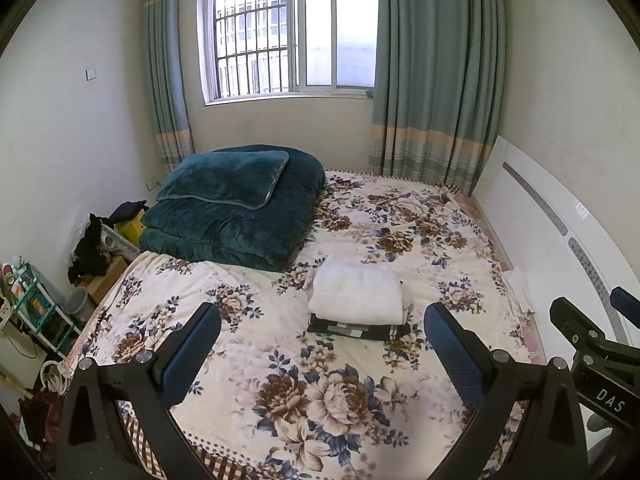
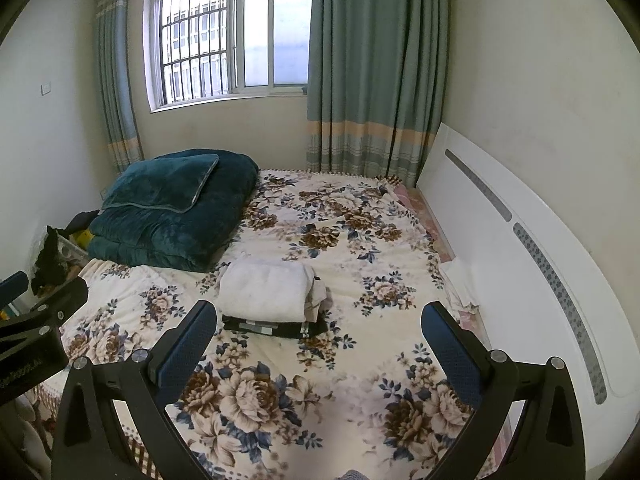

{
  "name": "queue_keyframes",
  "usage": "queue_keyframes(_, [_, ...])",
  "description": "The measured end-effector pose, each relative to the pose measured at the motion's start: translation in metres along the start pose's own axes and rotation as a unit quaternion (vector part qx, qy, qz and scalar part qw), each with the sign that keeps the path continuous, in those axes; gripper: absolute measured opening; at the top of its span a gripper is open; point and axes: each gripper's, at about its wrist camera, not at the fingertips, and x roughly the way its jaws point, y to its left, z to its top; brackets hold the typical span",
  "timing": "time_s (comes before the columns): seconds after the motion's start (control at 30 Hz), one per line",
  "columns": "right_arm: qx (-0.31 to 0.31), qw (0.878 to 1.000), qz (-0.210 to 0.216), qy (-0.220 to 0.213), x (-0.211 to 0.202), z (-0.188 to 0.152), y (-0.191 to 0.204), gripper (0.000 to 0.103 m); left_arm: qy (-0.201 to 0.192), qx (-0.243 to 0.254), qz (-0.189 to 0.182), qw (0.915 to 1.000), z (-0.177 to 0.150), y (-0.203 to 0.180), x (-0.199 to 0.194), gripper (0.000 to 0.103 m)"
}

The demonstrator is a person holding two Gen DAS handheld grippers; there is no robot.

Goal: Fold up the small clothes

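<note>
Stacked mid-bed (image 1: 248,360): folded white garment (image 1: 356,292) atop a dark folded piece (image 1: 360,330), mostly hidden beneath. Both clear of the cloth, jaws spread and empty: left gripper (image 1: 320,344), right gripper (image 2: 320,344). Folded teal quilt (image 1: 240,208) at far left corner.

The left tool (image 1: 322,354) is held wide open above the near part of the bed (image 1: 420,236), with nothing between its blue pads (image 1: 190,360). Beyond it, a folded white garment (image 1: 356,292) is stacked on a folded dark garment (image 1: 356,330). Behind the stack and to its left, a folded teal quilt (image 1: 236,216) is seen. The right tool (image 1: 592,332) is partly seen right of the stack.
</note>
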Motion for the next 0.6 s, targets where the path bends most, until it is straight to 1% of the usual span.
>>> queue_keyframes(0.6, [0.000,1.000,0.003,0.003,-0.0022,-0.0015,0.0025,0.103,0.001,-0.003,0.004,1.0000,-0.0045,0.0030,-0.0060,0.103])
